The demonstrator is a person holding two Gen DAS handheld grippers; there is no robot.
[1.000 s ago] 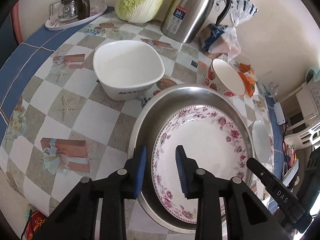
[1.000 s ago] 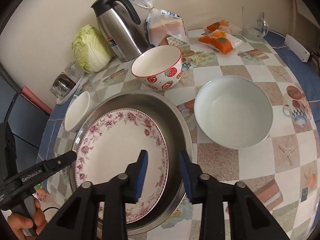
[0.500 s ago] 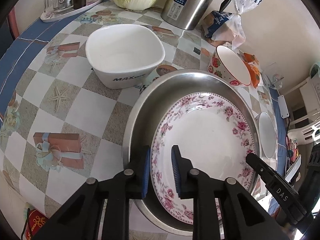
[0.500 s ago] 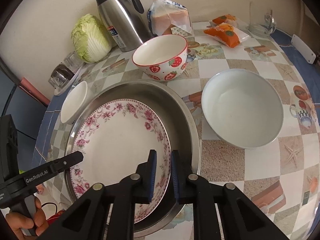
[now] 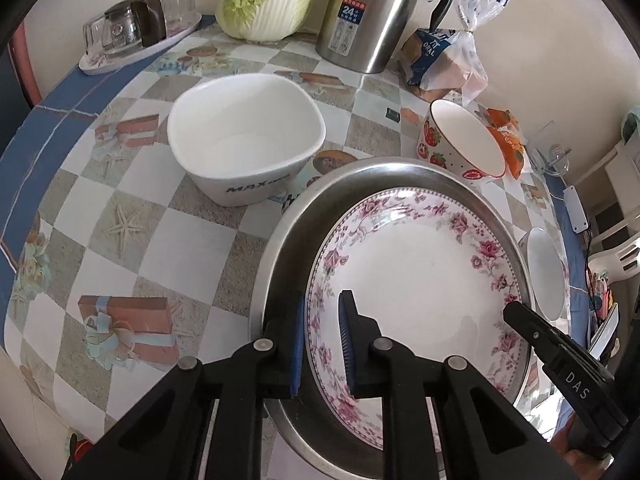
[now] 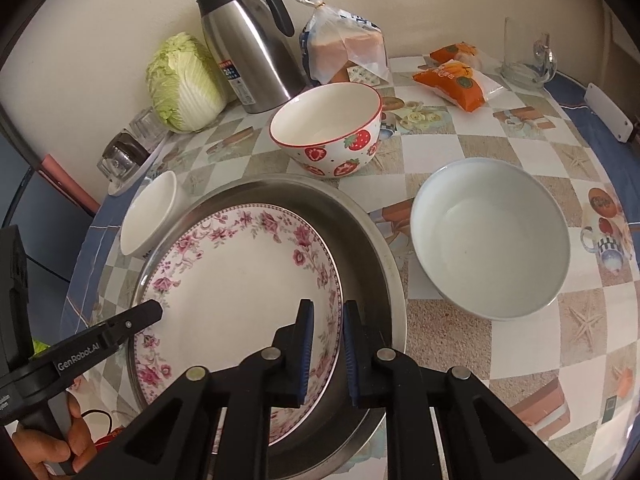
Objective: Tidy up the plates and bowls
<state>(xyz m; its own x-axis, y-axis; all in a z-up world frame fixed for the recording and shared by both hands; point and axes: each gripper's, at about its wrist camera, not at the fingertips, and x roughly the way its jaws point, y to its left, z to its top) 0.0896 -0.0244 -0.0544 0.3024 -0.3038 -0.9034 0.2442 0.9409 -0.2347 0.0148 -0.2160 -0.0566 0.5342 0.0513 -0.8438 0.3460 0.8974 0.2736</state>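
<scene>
Here the floral plate (image 5: pixel 420 276) lies inside the steel basin (image 5: pixel 288 240) at the table's centre. The left gripper (image 5: pixel 322 338) has just been closing and pinches the plate's rim at 9 o'clock; the right gripper (image 6: pixel 325 350) clamps the rim at 3 o'clock. A strawberry bowl (image 6: pixel 328 130) stands at 12 o'clock, a square white bowl (image 5: pixel 244 136) at 10.

Both views bright, lit by soft, even daylight; shadows under dishes faint and short. Strong fisheye distortion: checked, patterned worktop (image 5: pixel 120 184) curves hard toward dark vignetted corners. Dull highlights on round stainless-steel basin (image 6: pixel 372 240) rim and brushed steel thermos jug (image 5: pixel 372 12). Faint sheen on white floral-rimmed plate (image 5: pixel 420 268). Centre sharp; far edges slightly soft, colours washed.
</scene>
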